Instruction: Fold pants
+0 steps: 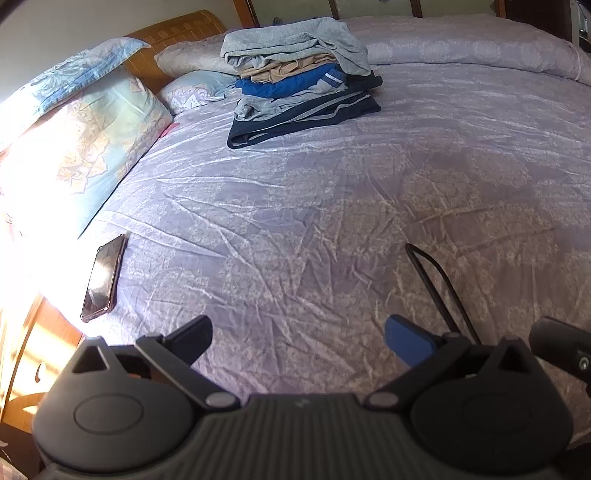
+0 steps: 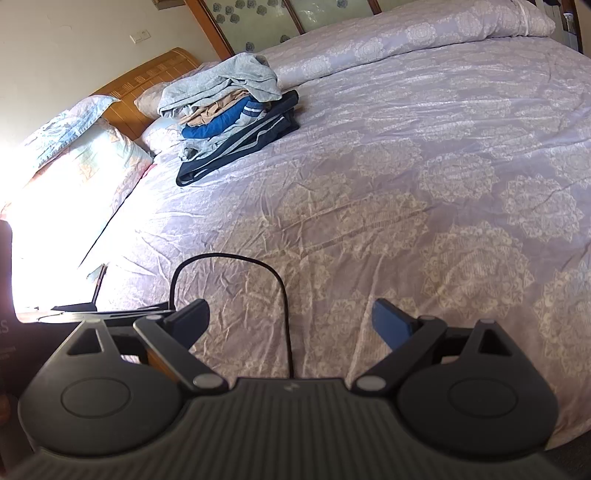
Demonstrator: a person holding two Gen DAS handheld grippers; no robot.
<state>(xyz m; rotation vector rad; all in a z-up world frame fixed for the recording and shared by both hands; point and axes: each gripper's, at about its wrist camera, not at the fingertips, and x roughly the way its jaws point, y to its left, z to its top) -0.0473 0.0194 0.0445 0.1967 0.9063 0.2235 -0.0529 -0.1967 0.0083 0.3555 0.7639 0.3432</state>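
Note:
A stack of folded pants (image 1: 301, 79) lies at the far side of the bed, near the pillows, with a grey pair on top, tan and blue pairs in the middle and a navy striped pair at the bottom. The stack also shows in the right wrist view (image 2: 231, 110). My left gripper (image 1: 299, 336) is open and empty, low over the near part of the lilac bedspread (image 1: 332, 206). My right gripper (image 2: 291, 317) is open and empty, also over the near part of the bedspread (image 2: 406, 192). Both are far from the stack.
A phone (image 1: 103, 278) lies near the bed's left edge. A black cable (image 1: 439, 291) loops on the bedspread by the grippers, also in the right wrist view (image 2: 258, 266). Pillows (image 1: 81, 147) and a wooden headboard (image 1: 173, 33) are at left. A rolled duvet (image 1: 480, 44) lies along the far side.

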